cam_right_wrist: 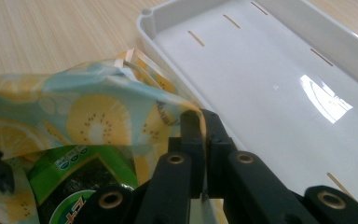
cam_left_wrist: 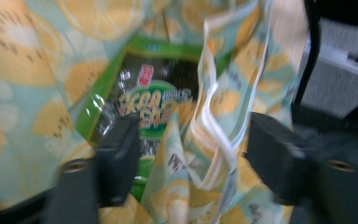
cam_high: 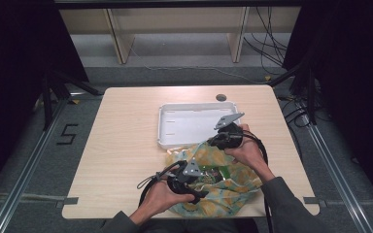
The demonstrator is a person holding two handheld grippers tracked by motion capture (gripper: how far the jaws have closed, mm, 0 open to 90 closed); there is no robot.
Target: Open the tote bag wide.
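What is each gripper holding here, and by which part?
Right gripper pinches the fruit-print bag by its mouth edge beside the white tray. Left gripper straddles a fold of the bag, jaws apart, nothing clamped.

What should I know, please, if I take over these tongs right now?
Right tongs: shut on the bag rim, beside the white tray, holding it up.
Left tongs: open, jaws astride a fold of the bag's mouth, not pressing it.
Green snack pack: inside the bag, visible through the opening.
Done: bag held open on one side.
Left: probably grip the pack and lift it out, perhaps into the tray.
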